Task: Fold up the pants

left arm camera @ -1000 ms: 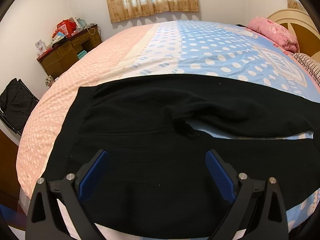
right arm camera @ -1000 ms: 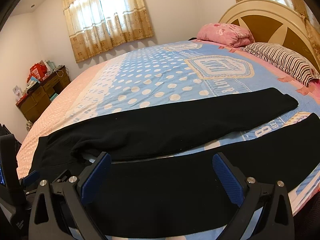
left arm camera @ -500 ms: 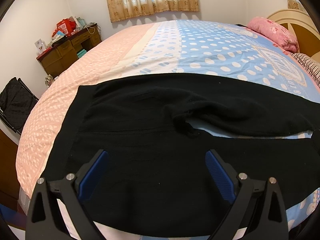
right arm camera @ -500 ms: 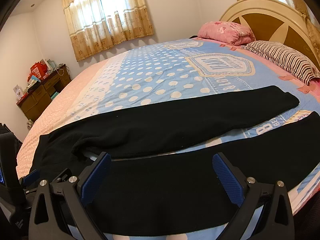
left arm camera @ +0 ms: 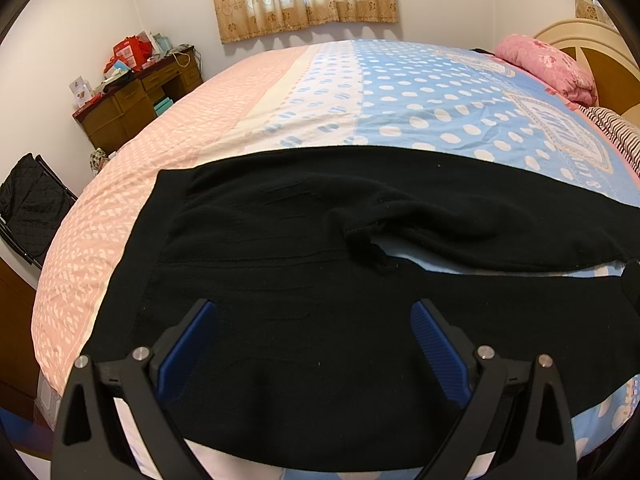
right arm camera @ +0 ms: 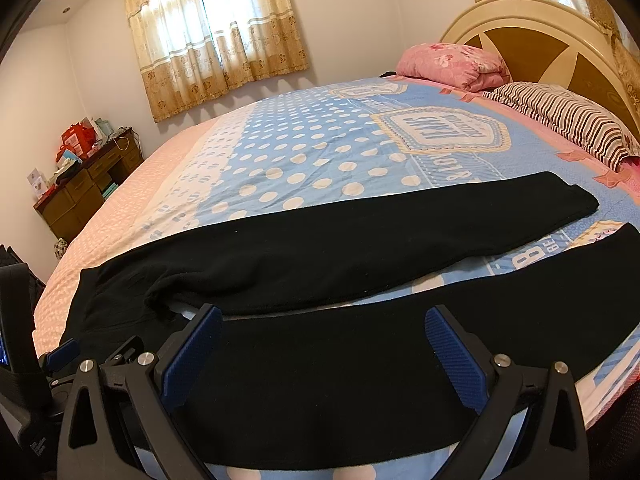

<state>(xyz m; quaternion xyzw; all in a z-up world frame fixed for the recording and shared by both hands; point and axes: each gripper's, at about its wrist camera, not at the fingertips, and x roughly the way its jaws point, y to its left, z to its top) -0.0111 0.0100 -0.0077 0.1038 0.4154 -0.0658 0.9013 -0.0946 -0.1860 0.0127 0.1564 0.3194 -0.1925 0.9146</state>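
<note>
Black pants point(left arm camera: 280, 264) lie flat on the bed, waistband at the left, both legs running right with a strip of sheet showing between them. In the right wrist view the far leg point(right arm camera: 360, 240) and the near leg point(right arm camera: 360, 368) lie spread apart. My left gripper point(left arm camera: 314, 344) is open, hovering over the seat part near the waistband. My right gripper point(right arm camera: 322, 350) is open, over the near leg close to the bed's front edge. Neither holds anything. The left gripper also shows at the left edge of the right wrist view point(right arm camera: 60, 356).
The bed point(left arm camera: 420, 92) has a pink and blue dotted sheet. A pink pillow point(right arm camera: 452, 60) and a striped pillow point(right arm camera: 560, 116) lie by the headboard point(right arm camera: 532, 36). A cluttered wooden desk point(left arm camera: 132, 100) stands at the far left wall, a black bag point(left arm camera: 28, 200) beside the bed.
The right wrist view has shifted slightly, so the far leg sits a little higher in frame. The left gripper and the pants have not visibly moved.
</note>
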